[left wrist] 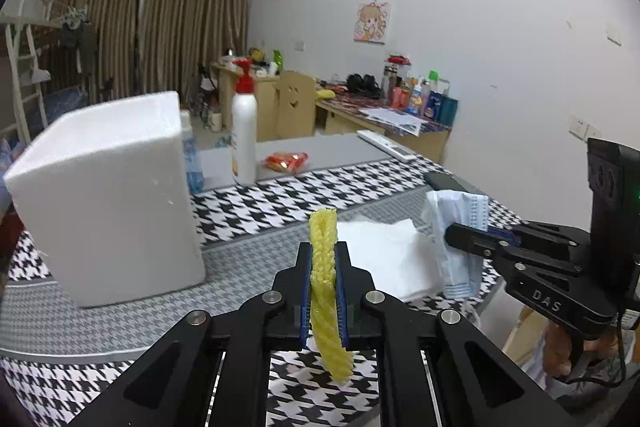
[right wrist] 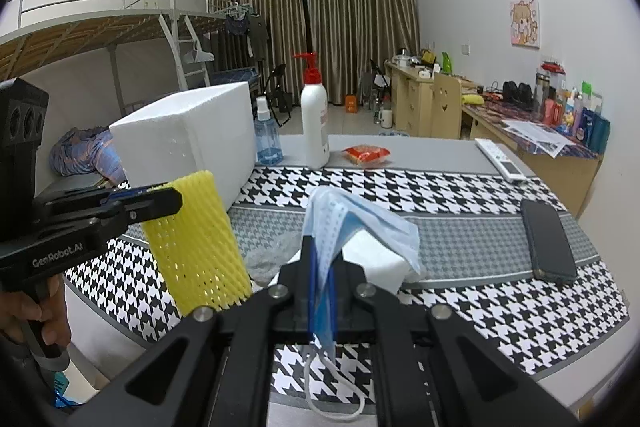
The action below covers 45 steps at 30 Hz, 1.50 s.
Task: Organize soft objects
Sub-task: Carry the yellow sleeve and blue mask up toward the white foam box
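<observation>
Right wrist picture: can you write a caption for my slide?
Right gripper pinches a blue face mask above the houndstooth cloth, while the left gripper holds yellow foam netting.

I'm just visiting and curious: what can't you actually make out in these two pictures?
- White foam box: opening or contents unseen, both views show only its outer walls.
- Pump bottle label: too small, right wrist view.
- White napkins: partly hidden by the face mask and right gripper, left wrist view.

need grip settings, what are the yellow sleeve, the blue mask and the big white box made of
Yellow sleeve: looks like foam mesh netting, matte, open diamond holes.
Blue mask: likely thin nonwoven fabric, pleated and drooping.
White box: seemingly expanded polystyrene foam, grainy matte faces.
</observation>
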Each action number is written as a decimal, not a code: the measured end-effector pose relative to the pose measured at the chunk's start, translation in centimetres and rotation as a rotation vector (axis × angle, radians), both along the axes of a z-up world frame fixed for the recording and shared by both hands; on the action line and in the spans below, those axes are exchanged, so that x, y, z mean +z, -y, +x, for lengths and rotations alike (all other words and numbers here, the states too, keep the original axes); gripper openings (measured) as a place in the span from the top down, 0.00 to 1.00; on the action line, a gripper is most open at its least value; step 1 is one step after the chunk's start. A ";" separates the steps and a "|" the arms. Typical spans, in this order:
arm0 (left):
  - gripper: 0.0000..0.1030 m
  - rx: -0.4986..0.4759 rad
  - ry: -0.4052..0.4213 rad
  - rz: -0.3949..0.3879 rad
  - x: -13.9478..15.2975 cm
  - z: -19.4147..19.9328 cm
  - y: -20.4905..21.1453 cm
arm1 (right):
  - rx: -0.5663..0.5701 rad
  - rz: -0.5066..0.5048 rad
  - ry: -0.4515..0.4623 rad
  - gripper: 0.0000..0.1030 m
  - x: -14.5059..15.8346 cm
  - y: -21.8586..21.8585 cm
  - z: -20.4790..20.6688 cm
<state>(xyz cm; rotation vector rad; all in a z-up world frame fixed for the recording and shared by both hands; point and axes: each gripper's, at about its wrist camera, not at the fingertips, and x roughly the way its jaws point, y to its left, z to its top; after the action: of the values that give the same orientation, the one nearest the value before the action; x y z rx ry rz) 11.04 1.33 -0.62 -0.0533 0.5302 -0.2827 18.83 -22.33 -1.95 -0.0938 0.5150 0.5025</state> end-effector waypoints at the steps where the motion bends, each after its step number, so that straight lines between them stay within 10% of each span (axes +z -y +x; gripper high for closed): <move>1: 0.89 0.008 0.007 0.011 0.1 0.0 0.0 | 0.001 0.001 0.003 0.92 0.1 -0.1 0.0; 45: 0.89 0.180 0.187 0.110 4.4 -0.8 -3.8 | 0.075 0.022 0.158 0.92 5.1 -3.4 -0.2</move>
<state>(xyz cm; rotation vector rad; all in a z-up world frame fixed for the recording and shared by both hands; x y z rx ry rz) 10.19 5.10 3.79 0.0316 0.3513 -0.0807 18.67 -18.97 3.14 -0.1307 0.3523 0.5690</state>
